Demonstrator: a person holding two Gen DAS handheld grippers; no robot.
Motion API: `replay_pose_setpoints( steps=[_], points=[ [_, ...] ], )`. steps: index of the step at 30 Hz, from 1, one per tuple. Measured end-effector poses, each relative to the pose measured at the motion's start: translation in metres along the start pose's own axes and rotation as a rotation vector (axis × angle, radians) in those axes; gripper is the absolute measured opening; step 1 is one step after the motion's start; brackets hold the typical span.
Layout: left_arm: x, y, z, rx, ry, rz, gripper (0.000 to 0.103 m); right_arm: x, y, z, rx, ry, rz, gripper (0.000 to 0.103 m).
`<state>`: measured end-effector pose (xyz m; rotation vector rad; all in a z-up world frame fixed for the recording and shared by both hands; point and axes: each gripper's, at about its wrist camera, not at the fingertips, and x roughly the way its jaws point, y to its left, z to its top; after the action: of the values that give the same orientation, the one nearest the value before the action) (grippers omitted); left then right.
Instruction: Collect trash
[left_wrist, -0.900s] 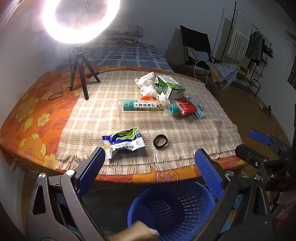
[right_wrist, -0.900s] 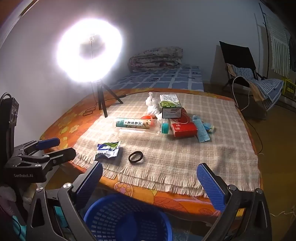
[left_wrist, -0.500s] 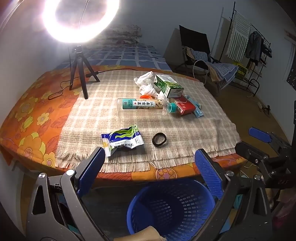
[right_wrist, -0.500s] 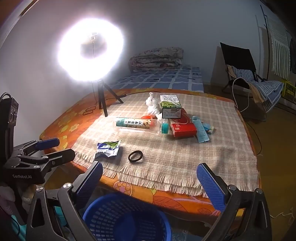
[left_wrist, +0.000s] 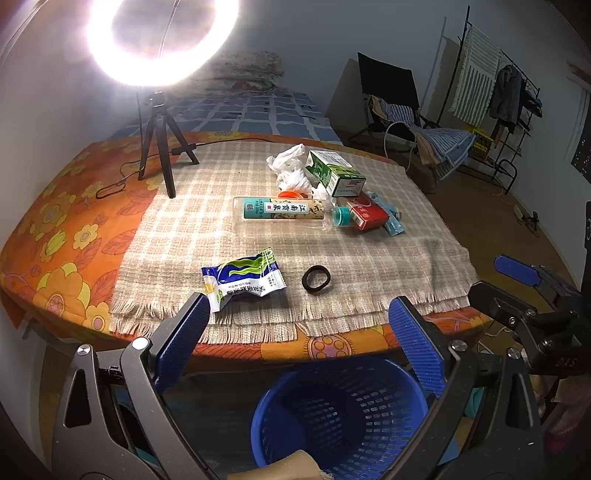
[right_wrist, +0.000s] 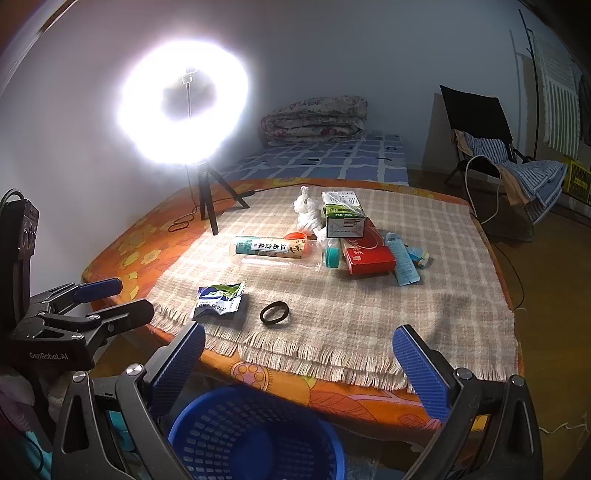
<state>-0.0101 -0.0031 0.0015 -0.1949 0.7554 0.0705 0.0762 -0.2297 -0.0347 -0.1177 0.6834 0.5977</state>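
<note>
Nothing is held by the wide-open left gripper (left_wrist: 297, 325) or right gripper (right_wrist: 299, 354), and nearly everything is left to collect — wrapper (left_wrist: 242, 282), ring (left_wrist: 316, 279), bottle (left_wrist: 282, 212) and cartons behind the basket (left_wrist: 343, 413), where only one pale scrap (left_wrist: 295, 466) is seen.

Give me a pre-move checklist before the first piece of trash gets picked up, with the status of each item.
1. Left gripper open and holding nothing: ok, jaws spread wide.
2. Right gripper open and holding nothing: ok, jaws spread wide.
3. Blue basket within reach below the table edge: ok, it stands right under both grippers.
4. Basket free to take trash: cannot tell, a tan object sits at its near rim, and the bottom is partly hidden.
5. Nearest trash accessible: ok, the snack wrapper lies flat near the mat's fringe, apart from the black ring.
6. Bottle free to lift: not ok, it lies against the crowded pile by the red box.
</note>
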Motion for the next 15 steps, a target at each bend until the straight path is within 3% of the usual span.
replay_pose_setpoints(
  steps=[15],
  points=[
    [0.0009,0.001,-0.0007,0.001,0.003,-0.004,0.1,0.0024,-0.0054,-0.0028,0.02,0.004,0.005,0.103]
  ],
)
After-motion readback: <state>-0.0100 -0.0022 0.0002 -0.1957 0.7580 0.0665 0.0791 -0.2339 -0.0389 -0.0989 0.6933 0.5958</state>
